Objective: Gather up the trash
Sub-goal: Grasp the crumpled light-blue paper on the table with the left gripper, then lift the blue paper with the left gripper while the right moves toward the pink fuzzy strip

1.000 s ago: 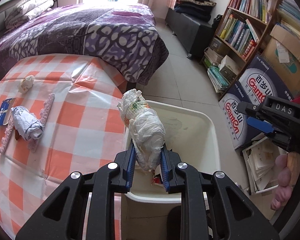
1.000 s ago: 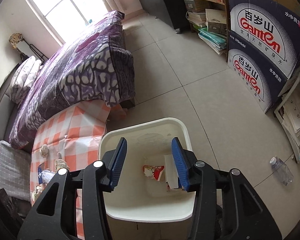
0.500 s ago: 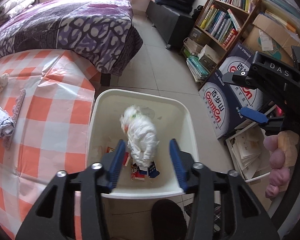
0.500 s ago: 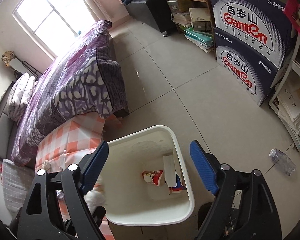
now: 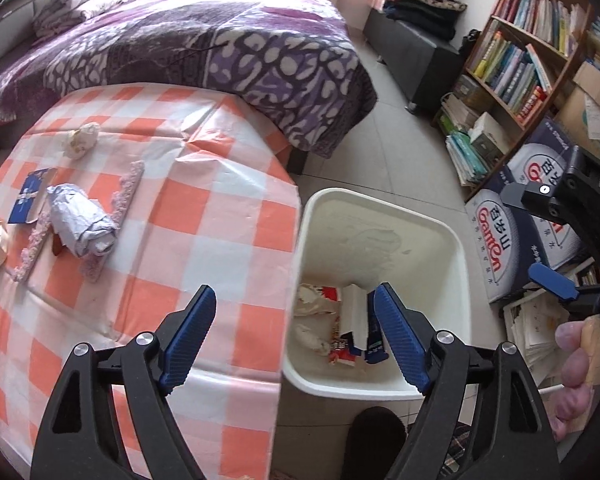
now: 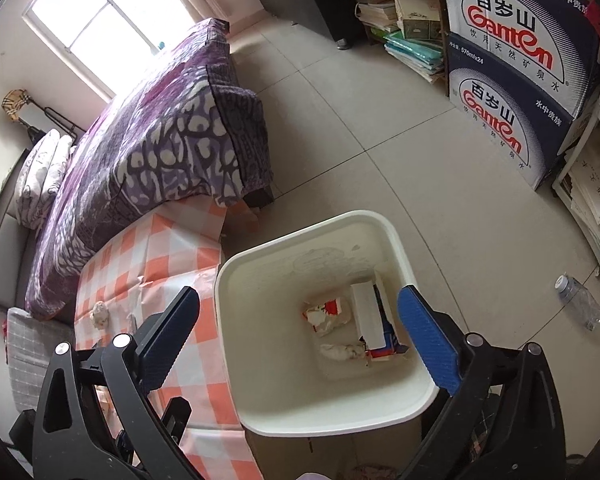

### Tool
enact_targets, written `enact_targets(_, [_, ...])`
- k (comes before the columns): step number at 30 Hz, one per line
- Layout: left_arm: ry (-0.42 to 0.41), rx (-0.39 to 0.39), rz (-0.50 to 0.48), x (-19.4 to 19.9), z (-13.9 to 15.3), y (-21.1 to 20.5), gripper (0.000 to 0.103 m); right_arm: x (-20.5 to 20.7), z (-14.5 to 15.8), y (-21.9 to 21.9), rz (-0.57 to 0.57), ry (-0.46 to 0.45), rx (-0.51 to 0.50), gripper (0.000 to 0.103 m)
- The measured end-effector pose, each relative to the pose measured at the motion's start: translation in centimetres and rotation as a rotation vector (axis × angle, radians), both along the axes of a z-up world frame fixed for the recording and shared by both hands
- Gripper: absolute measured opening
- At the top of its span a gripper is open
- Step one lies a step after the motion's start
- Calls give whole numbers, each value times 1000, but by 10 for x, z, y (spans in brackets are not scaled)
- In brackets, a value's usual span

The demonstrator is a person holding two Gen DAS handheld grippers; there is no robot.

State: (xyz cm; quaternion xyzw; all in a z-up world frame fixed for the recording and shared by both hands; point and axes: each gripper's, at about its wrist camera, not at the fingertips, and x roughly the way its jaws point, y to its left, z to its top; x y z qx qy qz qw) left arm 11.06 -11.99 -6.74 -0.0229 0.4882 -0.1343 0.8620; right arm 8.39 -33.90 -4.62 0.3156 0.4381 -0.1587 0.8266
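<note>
Crumpled wrappers (image 6: 340,320) in smooth white bin (image 6: 236,360)

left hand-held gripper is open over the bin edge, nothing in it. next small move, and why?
Probably swing the left hand-held gripper left over the checkered table toward the crumpled grey-white paper wad. Its jaws are open and empty, the white trash bin already holds wrappers, and that wad looks like the nearest trash lying on the table.

Smooth cream plastic bin (image 5: 384,216), glossy creased checked tablecloth (image 5: 204,216), crumpled paper wad (image 5: 80,224), matt floor tiles (image 6: 380,120).
</note>
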Motion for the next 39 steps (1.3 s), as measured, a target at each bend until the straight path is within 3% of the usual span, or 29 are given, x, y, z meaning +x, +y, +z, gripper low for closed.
enact_targets(4, [21,45,107,13,-6,36,79,11,-5,27,49,19,13,96])
enact_targets(11, [35,41,304,44,-13,108,79,27,-12,69,124,41,15,96])
enact_targets(20, [72,-36,523,83,-36,166,79,42,-23,103,195,83,6,96])
enact_targets(25, [61,-51,516,94,-47,164,75,51,-27,114,205,93,10,96])
enact_targets(26, [63,-49,503,96,-50,163,71,52,-28,116,207,95,11,96])
enact_targets(28, [83,-55,467,99,-56,164,50,55,-31,121,212,103,19,96])
enact_targets(39, [47,-133,431,68,-19,215,45,74,-51,178,282,136,28,96])
